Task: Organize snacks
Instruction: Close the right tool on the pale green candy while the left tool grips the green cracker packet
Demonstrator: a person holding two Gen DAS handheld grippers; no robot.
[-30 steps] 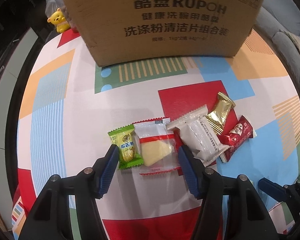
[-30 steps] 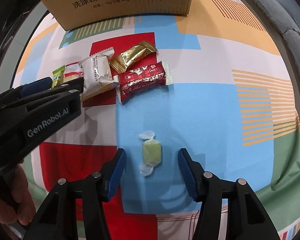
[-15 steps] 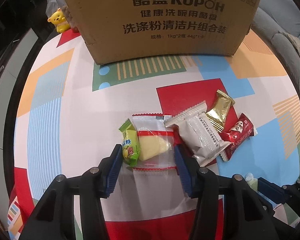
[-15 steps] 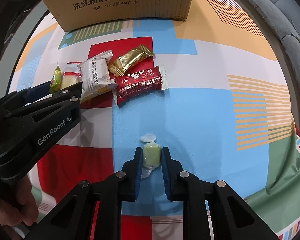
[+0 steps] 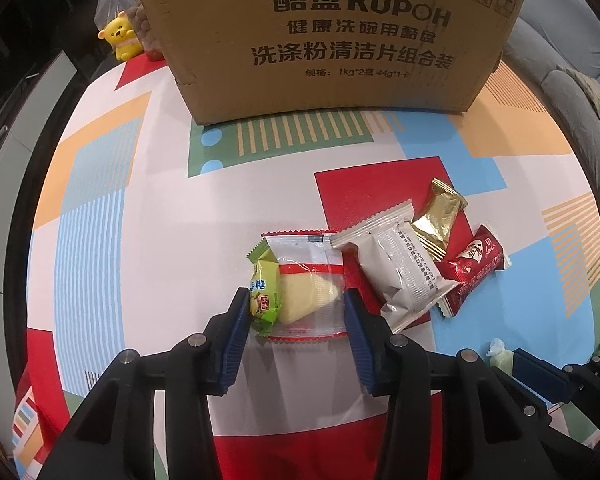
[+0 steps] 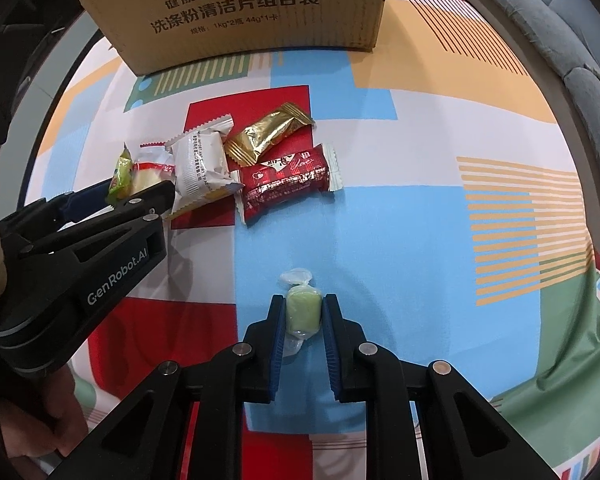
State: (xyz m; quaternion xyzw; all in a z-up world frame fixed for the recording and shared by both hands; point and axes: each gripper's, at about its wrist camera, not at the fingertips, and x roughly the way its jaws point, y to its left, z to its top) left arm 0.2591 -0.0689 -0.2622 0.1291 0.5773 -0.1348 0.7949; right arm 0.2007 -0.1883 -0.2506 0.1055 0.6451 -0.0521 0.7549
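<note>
My left gripper (image 5: 294,304) points down at the patterned cloth with its jaws closing. Its pads press a green candy packet (image 5: 262,288) and a clear packet with a yellow wedge (image 5: 308,280) against each other, and the green one is tipped onto its edge. A white packet (image 5: 400,264), a gold packet (image 5: 440,216) and a red packet (image 5: 474,264) lie just to the right. My right gripper (image 6: 302,312) is shut on a pale green wrapped candy (image 6: 302,312) on the blue patch. Its twisted wrapper end sticks out ahead of the fingertips.
A large cardboard box (image 5: 340,32) with printed lettering stands at the far edge of the cloth. A yellow bear toy (image 5: 120,40) sits to its left. Grey sofa cushions (image 6: 540,12) run along the right. A person's hand (image 6: 40,432) holds the left gripper.
The left jaws narrowed around the green and clear packets and pushed the green one up on edge. The right jaws went from wide apart to shut on the green candy.
</note>
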